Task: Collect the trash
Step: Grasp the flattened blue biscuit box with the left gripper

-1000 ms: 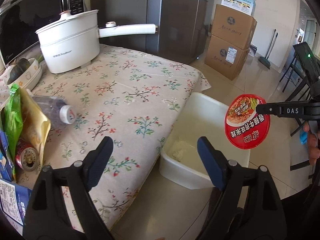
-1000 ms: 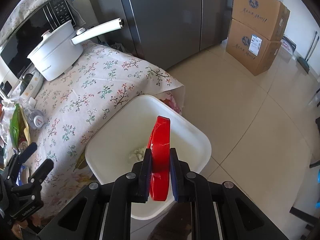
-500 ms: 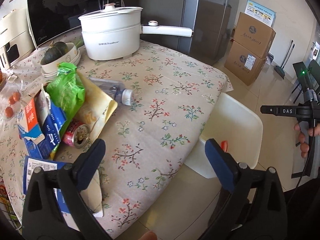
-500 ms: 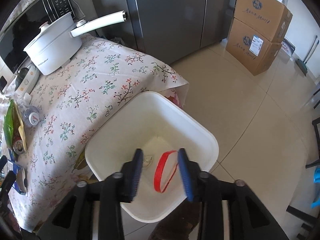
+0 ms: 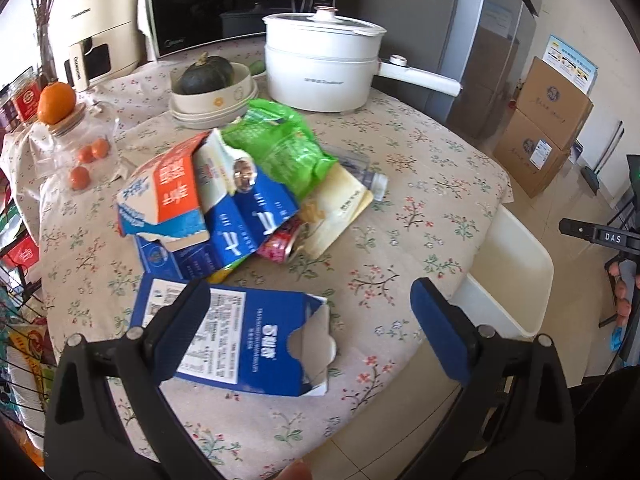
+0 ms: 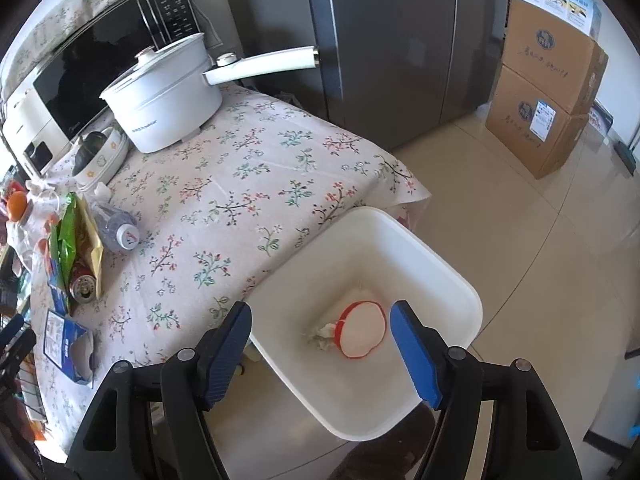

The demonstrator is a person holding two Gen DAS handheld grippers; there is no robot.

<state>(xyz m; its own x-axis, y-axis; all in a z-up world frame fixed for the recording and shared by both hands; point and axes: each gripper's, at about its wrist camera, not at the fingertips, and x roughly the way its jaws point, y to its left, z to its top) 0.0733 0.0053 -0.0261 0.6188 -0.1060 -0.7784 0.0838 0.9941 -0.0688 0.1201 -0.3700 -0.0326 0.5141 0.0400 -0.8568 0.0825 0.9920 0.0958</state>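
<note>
The left claw (image 5: 310,312) hangs wide open and empty over the near tabletop (image 5: 420,208) edge, the flattened blue carton (image 5: 248,344) just under its left finger, long axis running across the claw's gap. Beyond lies the heap of cartons and bags (image 5: 240,192), open cloth to its right. The right claw (image 6: 320,340), its jaws just opened and empty, hovers over the white bin (image 6: 440,264), where the red lid (image 6: 362,334) lies. The left claw is nearer the carton.
</note>
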